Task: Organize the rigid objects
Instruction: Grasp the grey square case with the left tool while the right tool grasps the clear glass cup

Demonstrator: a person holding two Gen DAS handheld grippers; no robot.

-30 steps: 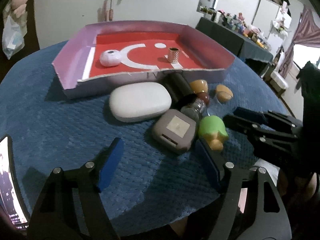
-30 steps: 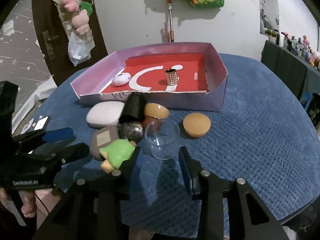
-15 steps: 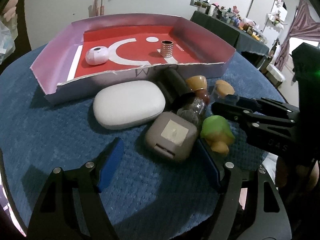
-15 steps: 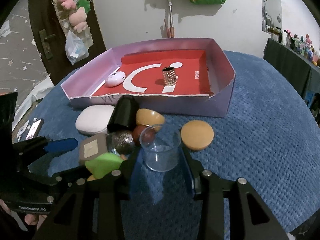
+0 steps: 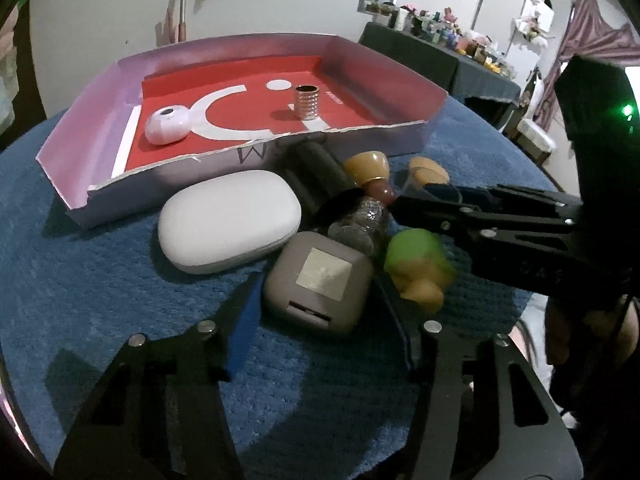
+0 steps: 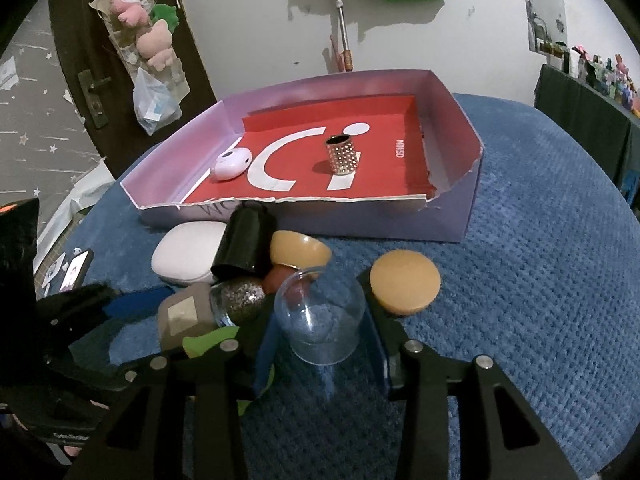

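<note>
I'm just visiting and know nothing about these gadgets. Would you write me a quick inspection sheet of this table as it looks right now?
Surface: round table under a blue textured cloth.
Job's things: pink box with red floor holds a white pod and a studded metal cylinder. In front lie a white case, grey case, black cap, green toy, tan lid and clear cup.
Clutter: the loose items are huddled together, touching.
Grippers: right gripper is clamped on the clear cup; left gripper is closing around the grey case.
Cables: nothing seen.
Surroundings: door with hanging plush toys; shelves of trinkets.
</note>
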